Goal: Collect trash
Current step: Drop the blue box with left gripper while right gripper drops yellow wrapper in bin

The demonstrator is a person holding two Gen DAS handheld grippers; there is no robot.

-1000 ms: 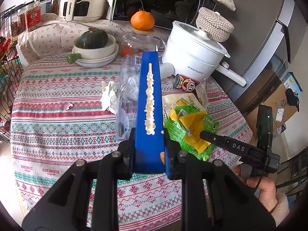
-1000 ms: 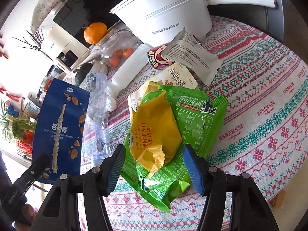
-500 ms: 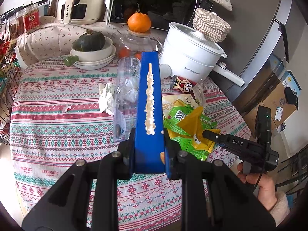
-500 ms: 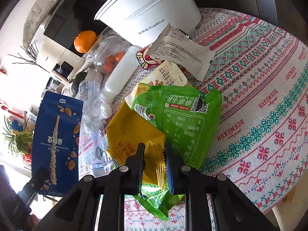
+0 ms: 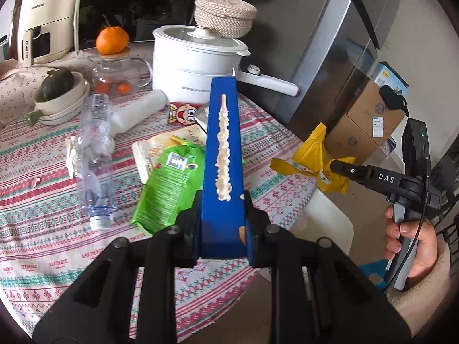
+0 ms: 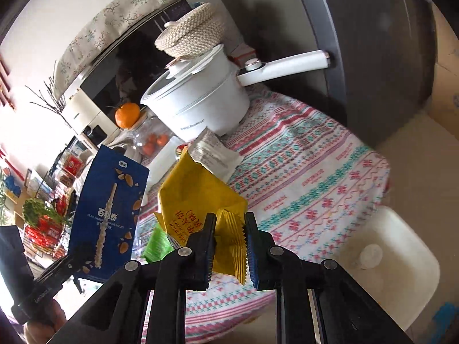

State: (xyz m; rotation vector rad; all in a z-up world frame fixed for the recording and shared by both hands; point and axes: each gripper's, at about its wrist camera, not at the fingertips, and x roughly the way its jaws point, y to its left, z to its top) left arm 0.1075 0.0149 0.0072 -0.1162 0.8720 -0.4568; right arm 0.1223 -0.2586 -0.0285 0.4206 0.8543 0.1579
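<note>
My left gripper [image 5: 222, 223] is shut on a blue biscuit box [image 5: 223, 157] and holds it upright above the table's front edge; the box also shows in the right wrist view [image 6: 110, 215]. My right gripper [image 6: 229, 229] is shut on a yellow snack wrapper [image 6: 200, 200] and holds it lifted beyond the table's right edge, where the left wrist view shows the wrapper [image 5: 315, 154] too. A green snack bag [image 5: 169, 183], a pale wrapper [image 5: 172, 140], a crushed clear bottle [image 5: 94, 157] and a crumpled tissue [image 5: 70, 154] lie on the patterned tablecloth [image 5: 43, 200].
A white electric pot [image 5: 195, 63] with a woven lid, a glass jar with an orange, a white bottle, a red can and a bowl with a squash stand at the back. A white stool [image 6: 396, 258] sits below the table's right edge. Cardboard boxes [image 5: 370, 114] stand by the fridge.
My right gripper has lifted the yellow wrapper off the green bag and carried it right, past the table edge. The left gripper still holds the blue box and has shifted right.
</note>
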